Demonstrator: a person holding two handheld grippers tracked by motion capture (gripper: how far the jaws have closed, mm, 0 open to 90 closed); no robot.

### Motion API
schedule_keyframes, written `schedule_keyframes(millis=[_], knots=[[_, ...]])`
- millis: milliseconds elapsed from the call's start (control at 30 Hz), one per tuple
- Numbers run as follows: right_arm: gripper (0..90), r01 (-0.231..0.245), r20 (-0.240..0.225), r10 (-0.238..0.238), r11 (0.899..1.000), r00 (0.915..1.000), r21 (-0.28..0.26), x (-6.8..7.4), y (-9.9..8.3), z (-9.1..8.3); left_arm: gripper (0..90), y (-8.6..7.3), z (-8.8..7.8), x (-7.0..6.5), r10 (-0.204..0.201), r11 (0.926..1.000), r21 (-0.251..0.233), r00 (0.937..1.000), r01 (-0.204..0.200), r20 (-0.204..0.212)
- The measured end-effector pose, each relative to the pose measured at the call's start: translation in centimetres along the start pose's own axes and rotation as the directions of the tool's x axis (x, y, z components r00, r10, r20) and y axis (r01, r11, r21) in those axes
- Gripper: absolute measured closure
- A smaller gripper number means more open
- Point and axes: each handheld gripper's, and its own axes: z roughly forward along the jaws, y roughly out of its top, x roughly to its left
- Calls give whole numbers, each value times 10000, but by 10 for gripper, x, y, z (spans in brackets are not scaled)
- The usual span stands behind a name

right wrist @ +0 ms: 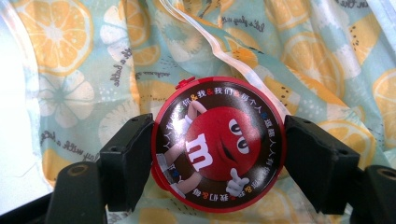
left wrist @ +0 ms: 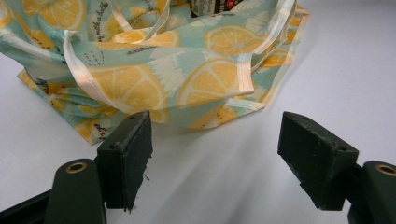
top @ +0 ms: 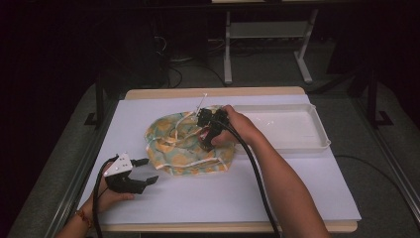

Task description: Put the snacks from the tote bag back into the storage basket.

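Because its jaws pressed on opposite edges of the tin's (right wrist: 218,144) round lid, the right gripper (right wrist: 218,147) held it securely, down in the open mouth of the bag (top: 185,144) on the table (top: 223,198). Probably the tin was being set into the bag or lifted out of it; which, I could not tell. The lid faced up toward the gripper's camera, so the tin's axis ran roughly upright. The left gripper (top: 146,171) rested on the table just beside the bag, jaws wide apart and holding nothing, likely waiting to steady the cloth. A tray (top: 317,144) lay beyond.
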Motion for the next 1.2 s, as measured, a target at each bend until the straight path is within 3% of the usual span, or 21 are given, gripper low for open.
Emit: schedule_keyframes(millis=[600,1200], knots=[[260,73,71,-73,9999,9999,-85,1,3,-15,200,2,-3,-1,-54,9994,-352,9995,43,-325],[260,310,149,-308,9994,9994,-136,2,12,-34,190,0,-1,-1,-50,9999,-138,9998,47,-210]])
